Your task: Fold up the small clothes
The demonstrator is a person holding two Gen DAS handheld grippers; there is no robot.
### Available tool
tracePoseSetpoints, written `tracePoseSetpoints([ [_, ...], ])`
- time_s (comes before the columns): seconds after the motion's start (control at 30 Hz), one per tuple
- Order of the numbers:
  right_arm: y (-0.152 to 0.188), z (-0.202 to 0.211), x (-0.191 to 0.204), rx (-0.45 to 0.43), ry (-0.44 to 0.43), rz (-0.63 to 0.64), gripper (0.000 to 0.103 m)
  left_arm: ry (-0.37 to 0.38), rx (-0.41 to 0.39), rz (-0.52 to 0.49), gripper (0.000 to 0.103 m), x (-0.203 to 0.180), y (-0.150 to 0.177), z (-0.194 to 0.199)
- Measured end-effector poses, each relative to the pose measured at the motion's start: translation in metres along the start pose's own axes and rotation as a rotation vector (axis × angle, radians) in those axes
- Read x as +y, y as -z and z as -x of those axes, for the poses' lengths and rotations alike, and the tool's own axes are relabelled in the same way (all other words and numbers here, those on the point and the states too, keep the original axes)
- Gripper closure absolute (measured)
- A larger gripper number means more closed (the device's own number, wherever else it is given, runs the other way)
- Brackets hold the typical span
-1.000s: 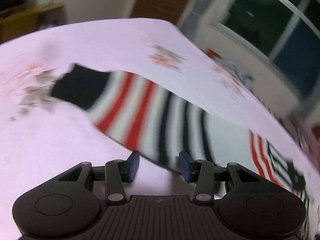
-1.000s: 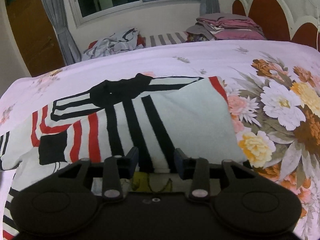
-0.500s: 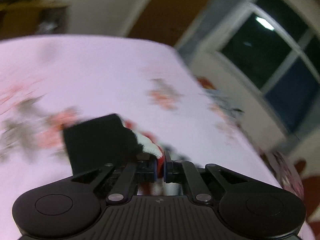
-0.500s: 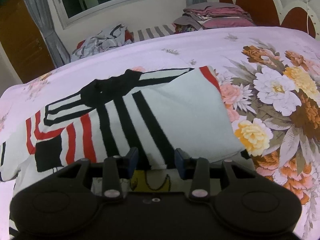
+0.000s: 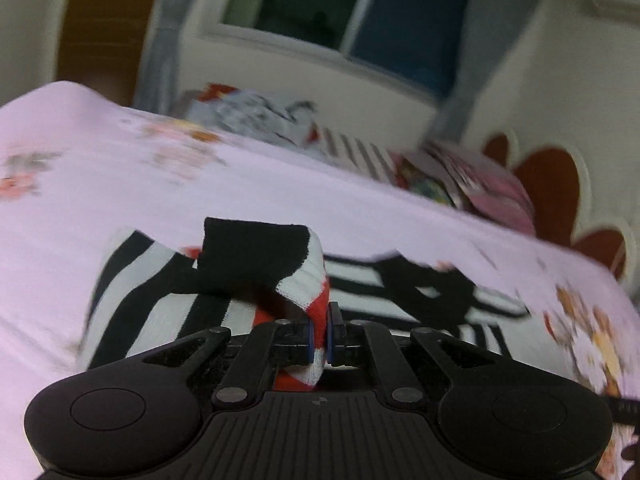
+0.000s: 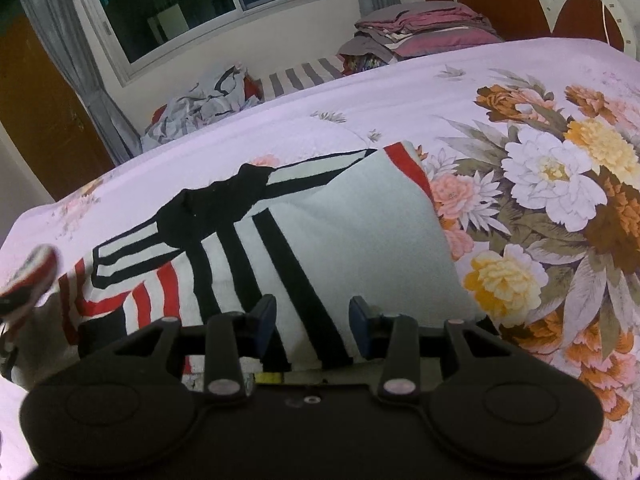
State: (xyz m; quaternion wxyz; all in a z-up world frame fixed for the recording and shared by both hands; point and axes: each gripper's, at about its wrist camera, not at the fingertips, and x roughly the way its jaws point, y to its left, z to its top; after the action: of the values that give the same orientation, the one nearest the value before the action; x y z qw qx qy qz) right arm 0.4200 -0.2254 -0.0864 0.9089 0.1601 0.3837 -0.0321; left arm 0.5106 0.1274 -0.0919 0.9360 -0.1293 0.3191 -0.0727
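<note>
A small white sweater with black and red stripes lies on the pink floral bedspread. One sleeve is folded across its body. My left gripper is shut on the other sleeve, near its black cuff, and holds it lifted above the sweater. That lifted sleeve shows blurred at the left edge of the right wrist view. My right gripper is open and empty, just above the sweater's near edge.
A heap of grey and white clothes lies at the bed's far edge under the window. A stack of folded pink and grey linen sits at the far right by the headboard. A brown door stands at the left.
My left gripper closed on the sleeve and lifted it, swinging right toward the sweater's body. My right gripper stayed open and shifted only slightly over the near edge.
</note>
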Motion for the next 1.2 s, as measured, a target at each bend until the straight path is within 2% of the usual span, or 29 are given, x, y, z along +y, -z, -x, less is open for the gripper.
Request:
tracePoseSetpoints([
  [0.27, -0.004, 0.000, -0.014, 0.000, -0.007, 0.007, 0.064, 0.043, 0.092, -0.207, 0.099, -0.096, 0.027, 0.000],
  [0.43, -0.003, 0.000, -0.023, 0.009, -0.012, -0.004, 0.063, 0.075, 0.166, -0.292, 0.098, -0.121, 0.052, -0.001],
  [0.67, -0.005, 0.004, -0.032, 0.005, -0.016, -0.017, 0.063, 0.084, 0.209, -0.326, 0.098, -0.141, 0.068, -0.003],
  [0.7, -0.005, 0.005, -0.032, 0.004, -0.017, -0.019, 0.063, 0.089, 0.208, -0.330, 0.092, -0.143, 0.069, -0.003],
  [0.73, -0.005, 0.005, -0.032, 0.002, -0.019, -0.020, 0.063, 0.108, 0.205, -0.330, 0.075, -0.145, 0.070, -0.001],
  [0.77, -0.006, 0.006, -0.032, -0.001, -0.023, -0.021, 0.063, 0.137, 0.204, -0.323, 0.064, -0.147, 0.070, -0.002],
  [0.8, -0.006, 0.007, -0.031, -0.003, -0.028, -0.022, 0.062, 0.181, 0.195, -0.311, 0.037, -0.149, 0.071, 0.002],
  [0.83, -0.006, 0.007, -0.031, -0.005, -0.031, -0.023, 0.061, 0.217, 0.179, -0.305, 0.018, -0.151, 0.072, 0.006],
  [0.93, -0.008, 0.009, -0.025, -0.010, -0.051, -0.021, 0.056, 0.303, 0.134, -0.322, 0.015, -0.159, 0.076, 0.020],
  [0.97, -0.008, 0.009, -0.023, -0.014, -0.053, -0.018, 0.056, 0.302, 0.116, -0.324, 0.015, -0.157, 0.077, 0.026],
  [1.03, -0.010, 0.009, -0.017, -0.018, -0.066, -0.012, 0.056, 0.254, 0.107, -0.296, 0.015, -0.149, 0.073, 0.030],
  [1.1, -0.011, 0.008, -0.008, -0.018, -0.088, 0.001, 0.056, 0.203, 0.081, -0.230, 0.015, -0.123, 0.068, 0.039],
  [1.2, -0.009, 0.005, 0.011, -0.012, -0.114, 0.040, 0.056, 0.087, 0.029, -0.148, 0.015, -0.076, 0.060, 0.054],
])
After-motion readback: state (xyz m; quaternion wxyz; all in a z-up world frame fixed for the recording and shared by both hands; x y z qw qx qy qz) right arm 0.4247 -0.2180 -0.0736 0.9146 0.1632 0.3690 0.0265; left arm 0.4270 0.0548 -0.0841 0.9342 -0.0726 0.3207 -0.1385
